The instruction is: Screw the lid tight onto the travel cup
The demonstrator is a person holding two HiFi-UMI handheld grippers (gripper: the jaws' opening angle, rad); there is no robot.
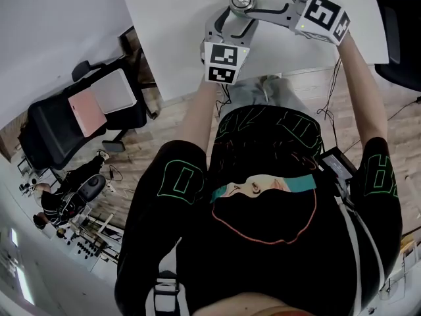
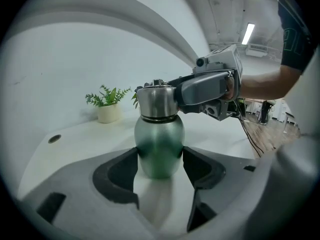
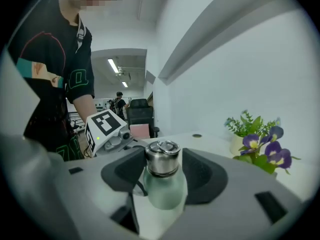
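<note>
Two claws are at the travel cup (image 2: 159,144), which stands on the white surface (image 2: 75,134). The left claw (image 2: 159,166) squeezes its green body. The right claw (image 3: 164,170) sits wide around the steel lid (image 3: 162,156), its pads not quite pressing. It looks mid-tightening, so next it should pinch the lid and twist.

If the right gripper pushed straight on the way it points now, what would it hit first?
The lid: it stands between the right gripper's jaws, so it would run deeper in. Behind it, the left gripper looks next, though depth is unclear.
</note>
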